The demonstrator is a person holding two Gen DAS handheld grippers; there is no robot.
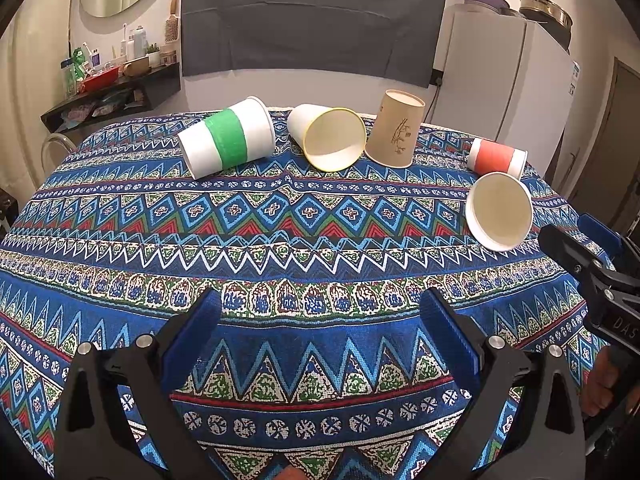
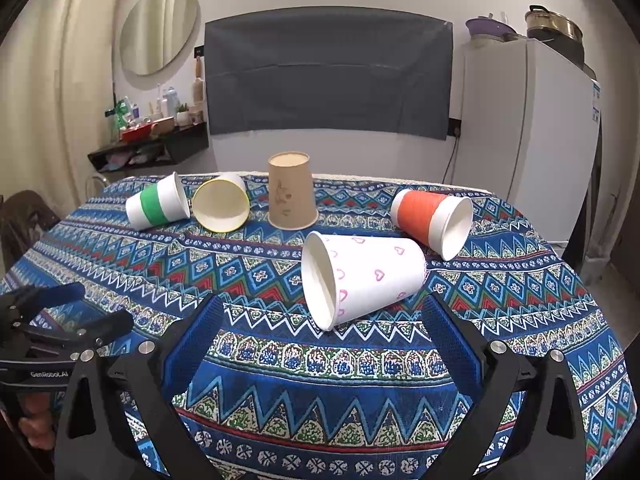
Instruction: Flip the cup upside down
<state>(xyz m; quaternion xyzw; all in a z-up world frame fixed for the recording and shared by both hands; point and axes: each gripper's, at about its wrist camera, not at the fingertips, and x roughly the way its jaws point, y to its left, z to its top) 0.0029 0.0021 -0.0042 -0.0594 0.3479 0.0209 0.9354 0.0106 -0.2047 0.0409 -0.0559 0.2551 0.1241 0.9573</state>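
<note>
Several paper cups are on the patterned tablecloth. A brown cup (image 2: pixel 290 192) stands upside down at the back; it also shows in the left wrist view (image 1: pixel 396 130). On their sides lie a green-banded cup (image 2: pixel 157 207), a yellow-rimmed cup (image 2: pixel 221 208), an orange-banded cup (image 2: pixel 432 218) and a white cup with pink hearts (image 2: pixel 362 278). My right gripper (image 2: pixel 320 312) is open and empty, just in front of the heart cup. My left gripper (image 1: pixel 320 308) is open and empty above the cloth, well short of the cups.
The table (image 2: pixel 280 380) is covered by a blue patterned cloth. Behind it are a grey-draped screen (image 2: pixel 328 72), a white fridge (image 2: pixel 528 128) at right and a cluttered shelf (image 2: pixel 152 148) at left. Each gripper shows at the other view's edge.
</note>
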